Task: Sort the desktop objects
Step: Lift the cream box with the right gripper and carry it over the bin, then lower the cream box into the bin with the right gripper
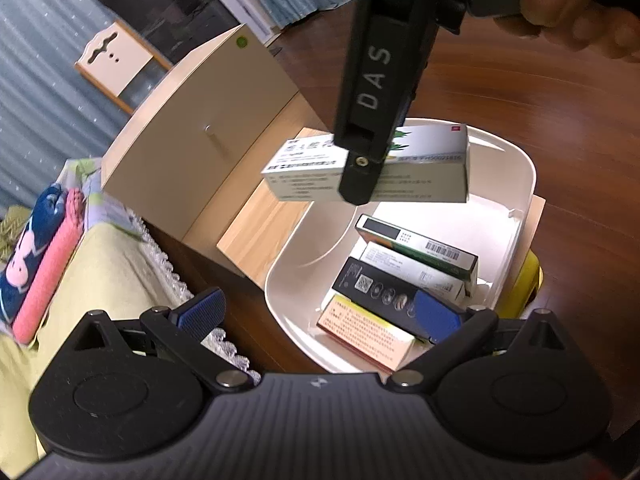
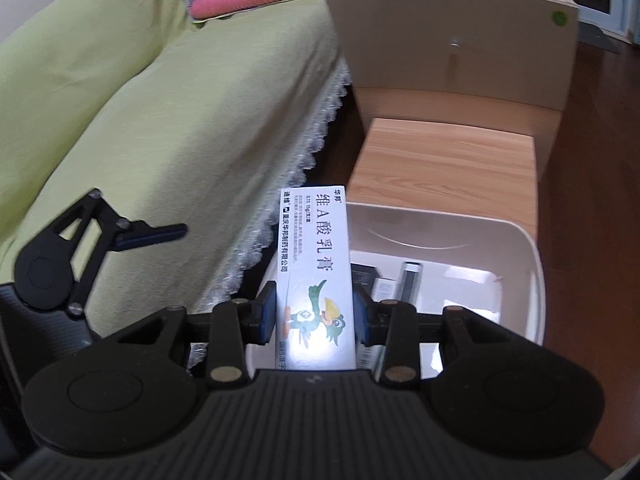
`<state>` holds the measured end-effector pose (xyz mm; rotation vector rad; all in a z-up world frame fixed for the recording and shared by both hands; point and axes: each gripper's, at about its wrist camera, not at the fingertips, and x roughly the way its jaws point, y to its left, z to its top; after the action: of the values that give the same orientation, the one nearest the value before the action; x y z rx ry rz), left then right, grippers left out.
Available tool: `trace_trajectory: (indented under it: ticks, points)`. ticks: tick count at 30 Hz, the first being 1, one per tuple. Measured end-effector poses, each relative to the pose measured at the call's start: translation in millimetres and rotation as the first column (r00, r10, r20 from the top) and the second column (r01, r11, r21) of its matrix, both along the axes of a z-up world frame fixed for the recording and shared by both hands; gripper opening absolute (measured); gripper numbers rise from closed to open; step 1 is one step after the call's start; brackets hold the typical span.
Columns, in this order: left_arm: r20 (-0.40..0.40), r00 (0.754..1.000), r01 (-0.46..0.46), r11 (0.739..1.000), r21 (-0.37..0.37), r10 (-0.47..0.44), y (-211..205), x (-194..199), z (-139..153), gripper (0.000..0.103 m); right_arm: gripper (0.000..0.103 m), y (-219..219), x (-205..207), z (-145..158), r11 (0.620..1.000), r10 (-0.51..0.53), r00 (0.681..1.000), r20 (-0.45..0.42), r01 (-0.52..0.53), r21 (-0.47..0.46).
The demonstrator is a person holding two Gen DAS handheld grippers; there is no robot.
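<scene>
Our right hand-held gripper (image 2: 315, 314) clamps the white medicine box (image 2: 316, 264) | box hangs over the white bin (image 1: 516, 184) | our left hand-held gripper (image 1: 320, 312) gapes wide, holding nothing, near bin's edge

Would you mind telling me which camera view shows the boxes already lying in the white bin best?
The left wrist view: it looks down into the white bin and shows four boxes stacked across its floor. In the right wrist view the held white box and the right gripper hide most of them; only slivers show.
</scene>
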<state>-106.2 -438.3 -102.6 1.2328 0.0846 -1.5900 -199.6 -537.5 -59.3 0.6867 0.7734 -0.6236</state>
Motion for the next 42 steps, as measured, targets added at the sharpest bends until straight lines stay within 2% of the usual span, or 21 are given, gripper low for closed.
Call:
trace_trajectory:
  ticks: [8,15,20,30,38,42]
  points:
    - [0.001,0.999,0.054,0.999,-0.003,-0.054,-14.0,-12.3,-20.0,0.101,0.034,-16.0,-20.3,-30.0,0.997,-0.081,0.996,-0.047,0.082,0.01]
    - [0.05,0.991,0.126,0.992,0.025,-0.127,-18.1,-24.9,-48.8,0.101,0.034,-30.0,-32.9,-67.3,0.987,-0.145,0.985,-0.093,0.15,0.051]
    - [0.065,0.982,0.174,0.985,0.016,-0.175,-16.8,-31.1,-60.6,0.101,0.034,-37.0,-37.9,-92.3,0.98,-0.176,0.976,-0.128,0.187,0.074]
    - [0.055,0.985,0.163,0.987,0.012,-0.163,-21.2,-28.5,-69.8,0.101,0.034,-42.8,-28.2,-126.9,0.97,-0.204,0.958,-0.2,0.226,0.09]
    - [0.01,0.99,0.139,0.99,0.03,-0.139,-28.3,-20.7,-74.9,0.101,0.034,-48.2,-20.2,-146.8,0.968,-0.189,0.951,-0.245,0.223,0.115]
    - [0.013,0.991,0.134,0.99,0.038,-0.134,-31.5,-20.4,-77.6,0.101,0.034,-51.7,-16.8,-154.6,0.968,-0.178,0.949,-0.262,0.216,0.125]
